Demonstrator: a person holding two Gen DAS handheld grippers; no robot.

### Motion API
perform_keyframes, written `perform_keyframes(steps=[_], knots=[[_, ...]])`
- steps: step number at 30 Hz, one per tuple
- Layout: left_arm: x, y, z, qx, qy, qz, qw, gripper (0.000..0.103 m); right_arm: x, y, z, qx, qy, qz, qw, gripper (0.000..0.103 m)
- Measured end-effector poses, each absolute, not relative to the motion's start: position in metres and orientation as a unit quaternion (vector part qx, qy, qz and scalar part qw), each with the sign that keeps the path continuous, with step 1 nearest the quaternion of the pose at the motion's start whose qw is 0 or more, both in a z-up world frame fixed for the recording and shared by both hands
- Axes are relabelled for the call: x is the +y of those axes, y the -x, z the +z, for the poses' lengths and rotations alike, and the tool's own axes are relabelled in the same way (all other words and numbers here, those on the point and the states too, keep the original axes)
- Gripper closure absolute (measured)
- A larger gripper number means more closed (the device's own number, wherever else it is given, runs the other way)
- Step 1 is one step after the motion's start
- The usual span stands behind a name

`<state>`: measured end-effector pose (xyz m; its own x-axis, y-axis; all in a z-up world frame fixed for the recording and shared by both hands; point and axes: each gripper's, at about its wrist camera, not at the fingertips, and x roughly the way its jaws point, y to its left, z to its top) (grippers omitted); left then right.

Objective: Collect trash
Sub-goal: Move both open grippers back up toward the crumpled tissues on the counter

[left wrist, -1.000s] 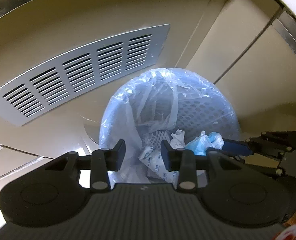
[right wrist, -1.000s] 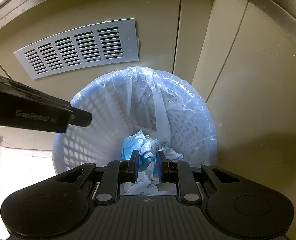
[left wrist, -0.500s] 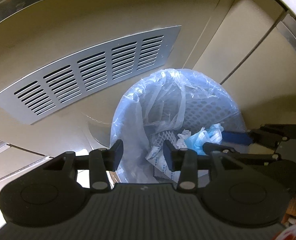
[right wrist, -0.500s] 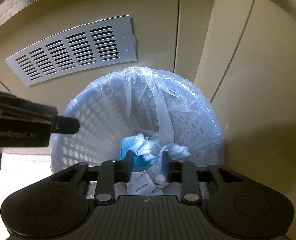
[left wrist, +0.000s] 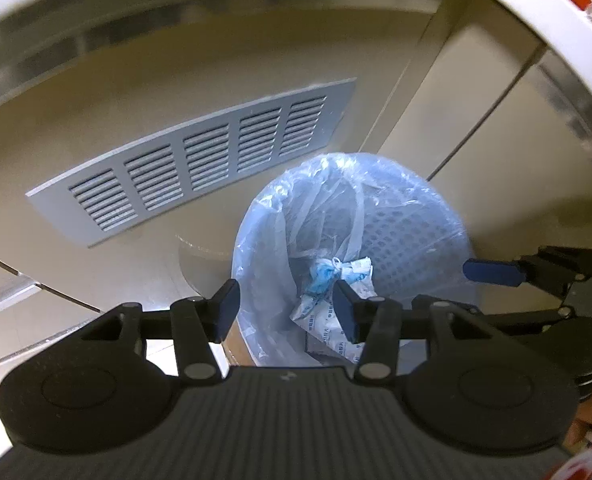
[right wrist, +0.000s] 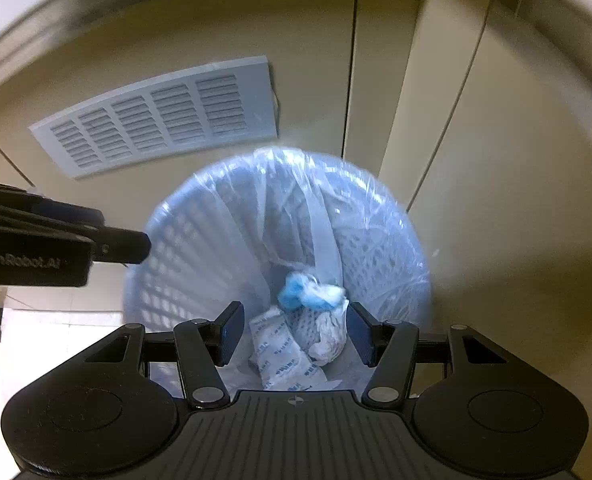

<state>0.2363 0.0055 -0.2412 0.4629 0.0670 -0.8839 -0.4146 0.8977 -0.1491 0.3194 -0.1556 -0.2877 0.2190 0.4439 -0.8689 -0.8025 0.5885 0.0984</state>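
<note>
A white perforated waste basket (right wrist: 199,256) lined with a clear blue plastic bag stands on the floor against a beige cabinet. Inside lie a crumpled blue and white wad (right wrist: 310,294) and white printed wrappers (right wrist: 283,356). My right gripper (right wrist: 293,338) hangs over the basket, jaws opening, nothing between its pads; the wad is loose below them. My left gripper (left wrist: 285,310) is above the basket's (left wrist: 412,232) left rim, jaws also opening and empty. The same wad (left wrist: 332,274) and wrappers (left wrist: 328,328) show in the left wrist view. Each gripper appears at the other view's edge.
A grey louvred vent panel (right wrist: 163,120) is set in the cabinet front behind the basket. A white counter edge (left wrist: 556,24) curves overhead at the upper right. Pale floor tiles (right wrist: 35,340) lie to the left.
The right jaws have spread apart and the blue and white wad they held has dropped into the basket. The left gripper has risen and widened, so the basket looks smaller.
</note>
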Motion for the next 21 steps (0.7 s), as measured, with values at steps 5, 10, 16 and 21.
perform_keyframes(steps=[5, 10, 16, 21], knots=[[0.003, -0.227, -0.209, 0.475, 0.177, 0.138, 0.851, 0.055, -0.162, -0.306, -0.244, 0.441, 0.183, 0.421, 0.771, 0.046], [-0.003, -0.214, -0.167, 0.444, 0.167, 0.126, 0.871, 0.055, -0.172, -0.288, -0.186, 0.382, 0.174, 0.436, 0.796, 0.046], [-0.013, -0.205, -0.114, 0.400, 0.150, 0.105, 0.898, 0.050, -0.190, -0.276, -0.123, 0.309, 0.158, 0.434, 0.831, 0.046], [-0.020, -0.217, -0.079, 0.362, 0.131, 0.082, 0.919, 0.043, -0.210, -0.288, -0.085, 0.269, 0.129, 0.399, 0.867, 0.046]])
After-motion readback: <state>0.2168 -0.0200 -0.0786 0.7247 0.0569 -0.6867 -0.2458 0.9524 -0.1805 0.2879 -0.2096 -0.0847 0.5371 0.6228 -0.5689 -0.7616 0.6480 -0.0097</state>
